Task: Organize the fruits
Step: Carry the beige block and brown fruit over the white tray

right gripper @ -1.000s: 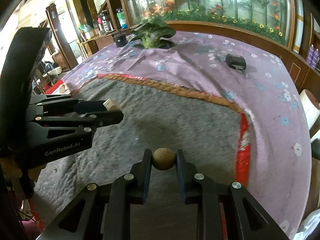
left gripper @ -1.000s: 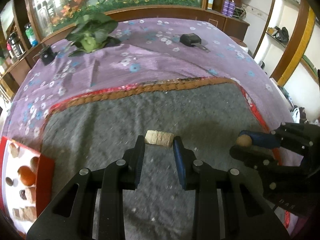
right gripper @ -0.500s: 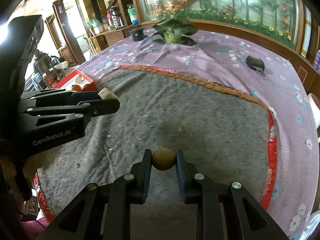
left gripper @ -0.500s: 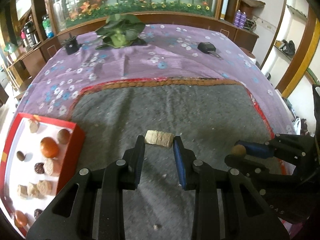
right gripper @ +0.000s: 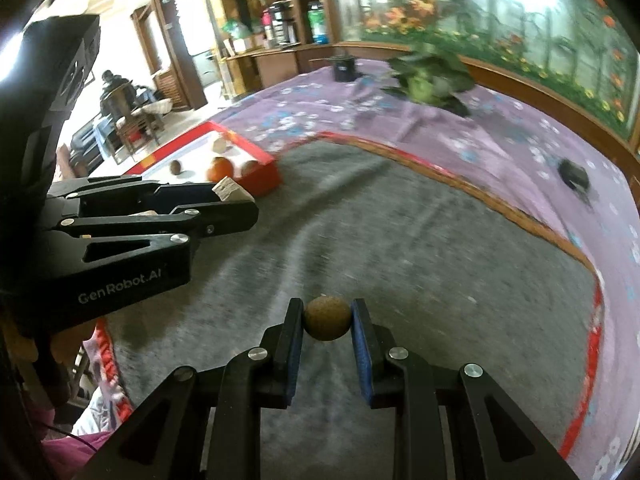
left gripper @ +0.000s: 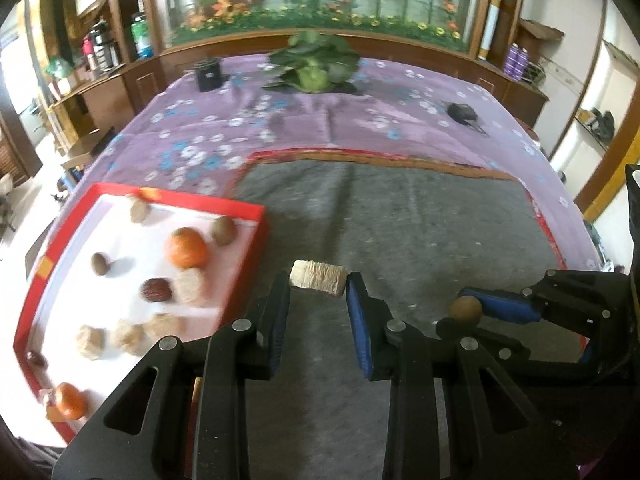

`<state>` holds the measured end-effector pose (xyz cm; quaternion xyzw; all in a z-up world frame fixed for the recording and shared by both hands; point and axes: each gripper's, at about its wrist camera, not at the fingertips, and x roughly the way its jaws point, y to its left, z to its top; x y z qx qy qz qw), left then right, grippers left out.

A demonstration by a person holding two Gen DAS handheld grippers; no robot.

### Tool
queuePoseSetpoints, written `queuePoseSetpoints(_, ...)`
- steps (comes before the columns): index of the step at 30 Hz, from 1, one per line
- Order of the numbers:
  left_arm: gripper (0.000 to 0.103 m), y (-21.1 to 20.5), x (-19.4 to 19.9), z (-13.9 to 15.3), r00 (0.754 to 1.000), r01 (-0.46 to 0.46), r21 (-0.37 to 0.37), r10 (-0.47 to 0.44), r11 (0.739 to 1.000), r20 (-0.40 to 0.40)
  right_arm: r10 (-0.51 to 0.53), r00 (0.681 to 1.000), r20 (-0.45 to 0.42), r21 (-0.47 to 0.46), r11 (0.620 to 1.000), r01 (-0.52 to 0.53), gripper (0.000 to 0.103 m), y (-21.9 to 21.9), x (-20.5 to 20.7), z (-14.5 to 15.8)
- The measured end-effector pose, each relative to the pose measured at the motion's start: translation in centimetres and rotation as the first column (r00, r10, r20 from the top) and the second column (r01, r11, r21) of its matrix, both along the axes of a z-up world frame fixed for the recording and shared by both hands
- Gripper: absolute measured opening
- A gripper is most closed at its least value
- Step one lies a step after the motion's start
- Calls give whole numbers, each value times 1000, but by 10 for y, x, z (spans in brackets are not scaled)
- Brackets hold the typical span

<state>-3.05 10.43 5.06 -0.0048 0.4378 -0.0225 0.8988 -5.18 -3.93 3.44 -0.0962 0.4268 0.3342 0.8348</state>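
Left gripper (left gripper: 318,290) clamps a pale roll (left gripper: 318,280), right gripper (right gripper: 327,318) clamps a brown ball (right gripper: 327,317), red tray (left gripper: 244,280) at 9 o'clock of the roll

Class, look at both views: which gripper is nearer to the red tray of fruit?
Left. The left gripper, holding a pale cylinder, is beside the red tray. The right gripper, holding a brown ball, is farther away over the grey mat.

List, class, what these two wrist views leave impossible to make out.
- Red-walled white tray, left wrist view: near corner hidden behind the left hand-held gripper.
- Same tray, right wrist view: mostly hidden by that gripper.
- Small black object on the purple cloth: blurred, unidentifiable.
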Motion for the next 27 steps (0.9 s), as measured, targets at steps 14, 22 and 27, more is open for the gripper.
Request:
queuePoseSetpoints(14, 28, 103, -18, 9, 975, -222, 24, 221, 975, 24, 205, 979, 26, 13, 979, -205, 23, 111, -4, 18)
queuePoseSetpoints(22, 28, 154, -12, 2, 945, -326, 25, 326, 945, 4, 272, 962, -9, 22, 962, -271, 23, 154, 1, 13)
queuePoseSetpoints(27, 28, 171, -8, -7, 931, -363, 16, 364, 932, -21, 317, 948, -40, 8, 949, -316, 23, 171, -2, 4)
